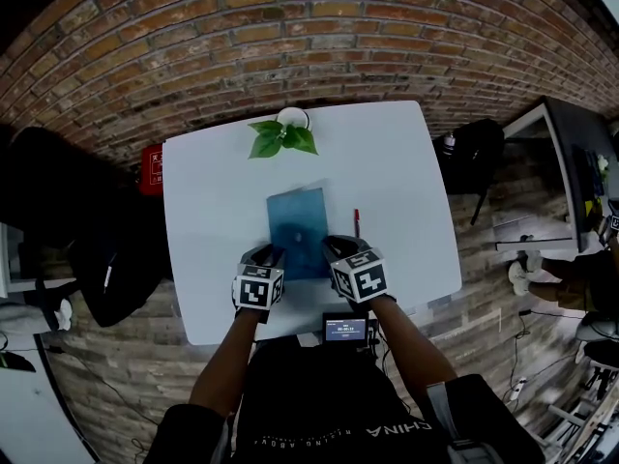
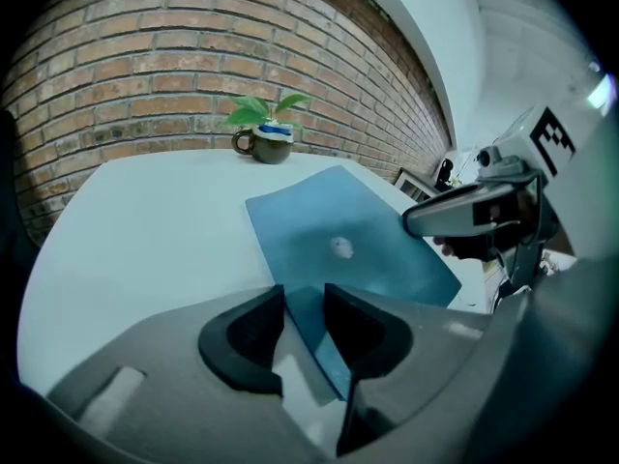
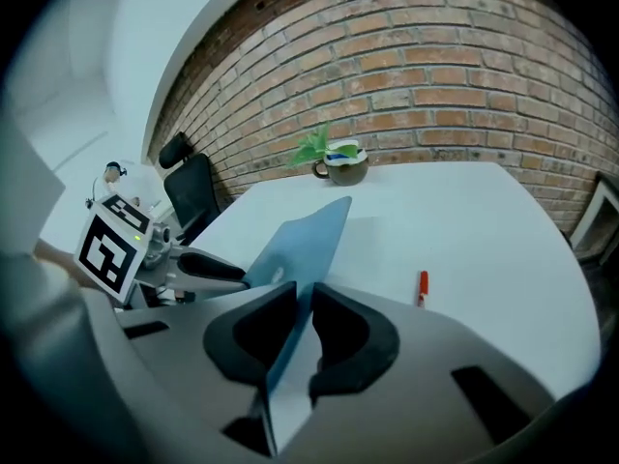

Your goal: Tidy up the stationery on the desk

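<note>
The blue folder (image 3: 296, 245) is pinched by the nearly closed right gripper (image 3: 304, 303); the half-open left gripper (image 2: 304, 303) is set astride its edge, seemingly loosely.

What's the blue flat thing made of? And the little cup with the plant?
The blue sheet looks like thin, smooth plastic: it curves where lifted and has a soft sheen. The cup looks like glazed ceramic, dark and faintly glossy, but that's uncertain.
</note>
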`<state>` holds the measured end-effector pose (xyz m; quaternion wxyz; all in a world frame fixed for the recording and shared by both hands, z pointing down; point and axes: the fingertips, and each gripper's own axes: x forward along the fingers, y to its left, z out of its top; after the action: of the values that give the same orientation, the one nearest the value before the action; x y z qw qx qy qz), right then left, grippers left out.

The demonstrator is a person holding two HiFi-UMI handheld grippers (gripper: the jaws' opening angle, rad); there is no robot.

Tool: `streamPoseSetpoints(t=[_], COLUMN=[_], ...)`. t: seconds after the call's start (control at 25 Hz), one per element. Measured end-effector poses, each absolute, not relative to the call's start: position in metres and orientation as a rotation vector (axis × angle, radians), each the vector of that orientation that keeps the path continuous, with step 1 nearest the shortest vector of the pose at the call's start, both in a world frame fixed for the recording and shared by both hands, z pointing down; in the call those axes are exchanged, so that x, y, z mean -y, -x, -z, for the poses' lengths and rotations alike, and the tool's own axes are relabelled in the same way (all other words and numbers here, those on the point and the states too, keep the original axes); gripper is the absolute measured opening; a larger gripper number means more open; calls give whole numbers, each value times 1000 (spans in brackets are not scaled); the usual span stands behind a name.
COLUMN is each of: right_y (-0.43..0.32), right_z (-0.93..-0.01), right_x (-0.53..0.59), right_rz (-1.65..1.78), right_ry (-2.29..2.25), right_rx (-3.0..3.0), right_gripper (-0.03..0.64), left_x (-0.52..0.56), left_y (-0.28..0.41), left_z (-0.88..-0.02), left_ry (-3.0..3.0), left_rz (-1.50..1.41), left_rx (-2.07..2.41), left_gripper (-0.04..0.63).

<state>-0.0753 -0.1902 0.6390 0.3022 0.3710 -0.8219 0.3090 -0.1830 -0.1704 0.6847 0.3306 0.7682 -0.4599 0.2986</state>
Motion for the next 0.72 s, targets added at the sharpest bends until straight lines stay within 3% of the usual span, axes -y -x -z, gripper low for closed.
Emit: streamPoseSetpoints(t=[0.72], right_y=[158], right_z=[-552], right_x=[170], right_rz=[-540], right_ry=[-707], right_rx=[2440], right_gripper=[58], left_x=[164], left_y=[195], left_z=[-666], left_ry=[-2009], left_rz=[-635], left_rx=[1168], left_gripper=[115])
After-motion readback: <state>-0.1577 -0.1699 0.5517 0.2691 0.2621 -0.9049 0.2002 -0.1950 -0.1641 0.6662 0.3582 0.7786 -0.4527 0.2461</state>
